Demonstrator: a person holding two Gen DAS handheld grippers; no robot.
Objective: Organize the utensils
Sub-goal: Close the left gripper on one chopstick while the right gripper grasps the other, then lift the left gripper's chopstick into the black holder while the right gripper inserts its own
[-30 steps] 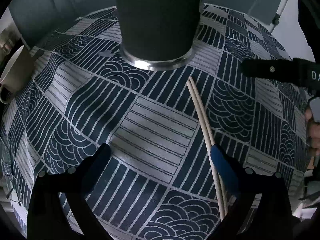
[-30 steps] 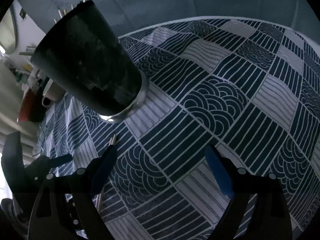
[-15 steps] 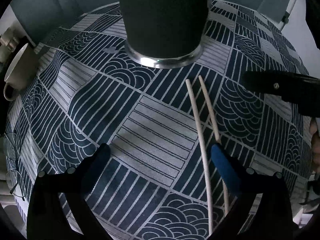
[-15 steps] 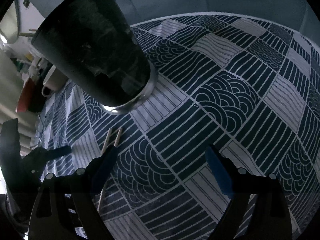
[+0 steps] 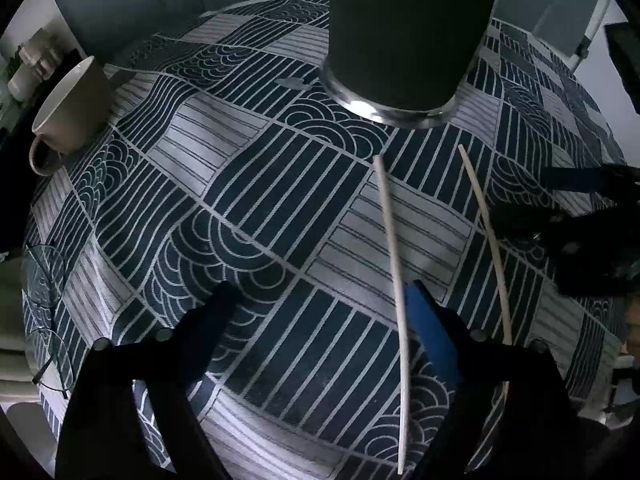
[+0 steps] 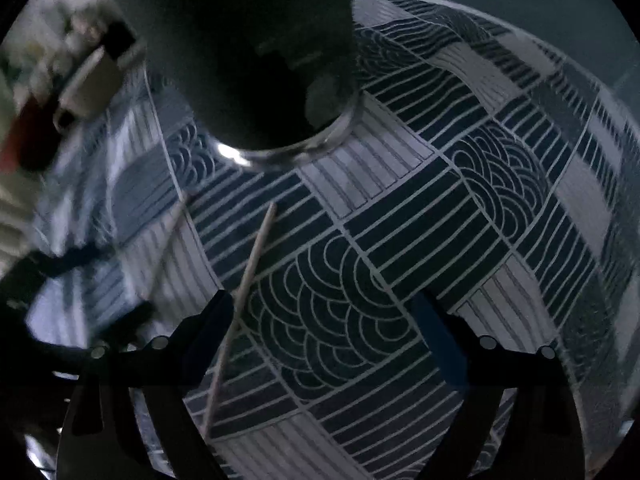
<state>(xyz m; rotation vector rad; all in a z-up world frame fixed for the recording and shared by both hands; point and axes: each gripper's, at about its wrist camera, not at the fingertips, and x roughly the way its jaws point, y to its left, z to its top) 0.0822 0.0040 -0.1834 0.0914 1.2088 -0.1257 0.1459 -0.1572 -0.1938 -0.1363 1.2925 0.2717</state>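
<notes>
So the worktop is covered by a navy and white patterned cloth (image 5: 248,208), and a tall dark tumbler (image 5: 404,32) with a shiny metal base stands on it, upright, toward the far side of both views. Two pale chopsticks lie flat on the cloth just in front of it, thin ends pointing toward the tumbler, not touching it. They're splayed apart from each other rather than side by side.

Left tongs (image 5: 320,312) are spread, and they've just been closing in a bit. One chopstick (image 5: 394,264) runs between the fingers, right up against the inner face of the blue-padded one (image 5: 430,332), but the other finger is nowhere near it, so nothing's pinched. The second chopstick (image 5: 490,224) lies outside that blue finger, on the side where the other tool sits.

Right tongs (image 6: 320,320) are spread wide too, with nothing pinched. In that view a chopstick (image 6: 250,268) passes just inside the dark finger (image 6: 208,336); can't tell if it touches. The other stick is a blurry streak further left.

Off to the side there's a beige mug (image 5: 68,108) near the cloth's edge, and a pair of glasses (image 5: 44,312) lying at the edge too.
</notes>
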